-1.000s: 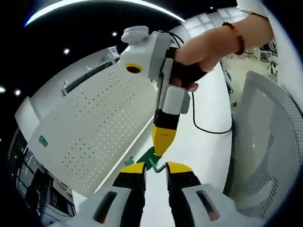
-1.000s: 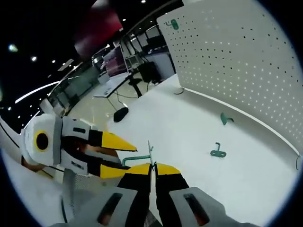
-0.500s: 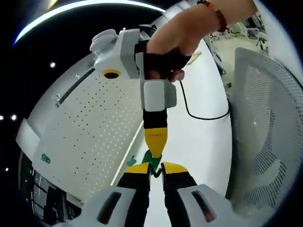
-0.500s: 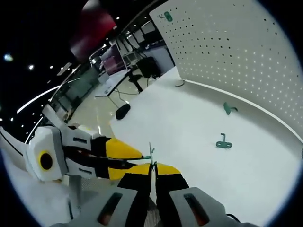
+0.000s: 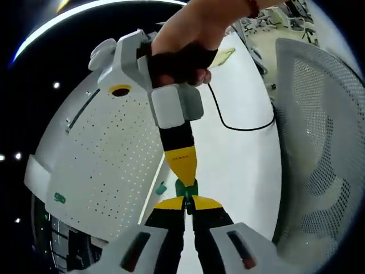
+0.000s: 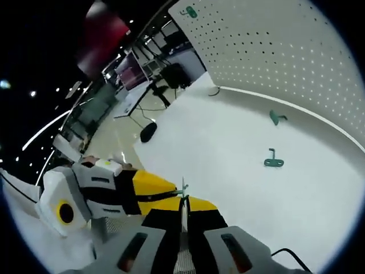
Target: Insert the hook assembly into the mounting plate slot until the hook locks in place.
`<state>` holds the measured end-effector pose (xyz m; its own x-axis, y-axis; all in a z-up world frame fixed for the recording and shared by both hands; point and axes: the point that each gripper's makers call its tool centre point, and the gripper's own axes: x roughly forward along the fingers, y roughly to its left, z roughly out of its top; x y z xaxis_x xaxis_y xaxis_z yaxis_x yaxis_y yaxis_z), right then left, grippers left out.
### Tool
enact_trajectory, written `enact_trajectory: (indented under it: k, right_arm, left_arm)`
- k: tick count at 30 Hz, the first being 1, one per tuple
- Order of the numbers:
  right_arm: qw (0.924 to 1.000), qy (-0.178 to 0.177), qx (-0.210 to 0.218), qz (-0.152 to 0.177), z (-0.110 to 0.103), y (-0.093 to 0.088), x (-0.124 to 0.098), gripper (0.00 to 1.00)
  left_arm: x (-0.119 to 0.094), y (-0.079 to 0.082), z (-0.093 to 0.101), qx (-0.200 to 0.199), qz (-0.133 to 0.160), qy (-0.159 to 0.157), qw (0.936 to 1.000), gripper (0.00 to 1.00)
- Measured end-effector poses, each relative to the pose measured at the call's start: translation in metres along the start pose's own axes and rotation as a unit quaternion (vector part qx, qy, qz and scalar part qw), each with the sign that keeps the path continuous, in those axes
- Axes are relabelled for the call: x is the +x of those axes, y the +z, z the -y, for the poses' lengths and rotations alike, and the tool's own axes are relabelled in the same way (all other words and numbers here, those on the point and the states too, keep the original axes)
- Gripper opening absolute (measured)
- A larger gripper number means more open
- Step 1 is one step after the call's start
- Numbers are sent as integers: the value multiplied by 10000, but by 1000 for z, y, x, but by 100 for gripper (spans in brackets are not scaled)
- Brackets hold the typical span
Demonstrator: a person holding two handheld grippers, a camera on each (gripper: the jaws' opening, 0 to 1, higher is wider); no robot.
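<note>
Two yellow-tipped claws meet nose to nose above the white worktop (image 6: 239, 148), a small green metal hook piece (image 5: 186, 188) pinched between them. In the left gripper view the left claw (image 5: 186, 203) has its jaws together on the near end of the piece, while the right claw (image 5: 181, 171), held by a person's gloved hand (image 5: 179, 57), comes down from above onto the far end. In the right gripper view the right claw (image 6: 182, 204) is clamped, jaws together, on a thin green strip (image 6: 183, 190), w/ the left claw (image 6: 151, 191) closing in from the side.

Progress, as judged: early. The hook assy is held in mid-air between both claws, not yet at the white perforated mounting plate (image 6: 285, 51) standing along the worktop's far edge. One green hook (image 6: 189, 11) already hangs near the plate's top corner. Two more green hook parts lie loose on the worktop near the plate's foot, one flat (image 6: 273, 162), one closer to the plate (image 6: 276, 117). Left to do: carry the held piece to the plate, line it up w/ a slot, push in till it locks.
</note>
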<state>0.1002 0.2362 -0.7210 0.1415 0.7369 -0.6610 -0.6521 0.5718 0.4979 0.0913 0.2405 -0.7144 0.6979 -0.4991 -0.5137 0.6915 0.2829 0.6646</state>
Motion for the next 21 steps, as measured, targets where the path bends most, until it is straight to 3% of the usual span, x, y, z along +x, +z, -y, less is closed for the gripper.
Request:
enact_trajectory:
  k: [6, 8, 10, 16, 21]
  right_arm:
    - [9999, -13, -121, 9, 0, 0, 1, 1]
    - [9978, -24, -638, 152, 0, 4, 2, 1]
    - [9970, -33, -774, 94, -1, 0, 2, 2]
    - [9960, 202, -835, 232, -4, 0, 1, 3]
    - [9936, 158, -1069, 316, -3, 1, 0, 11]
  left_arm:
    - [1, -1, -1, -31, -26, -2, 10000, 4]
    - [1, -2, -3, -133, -41, 21, 9999, 4]
    - [1, -3, -2, -181, -32, -28, 9998, 3]
    - [1, -6, -2, -236, -76, -33, 9997, 3]
    - [2, -4, -2, -405, 19, -61, 9992, 3]
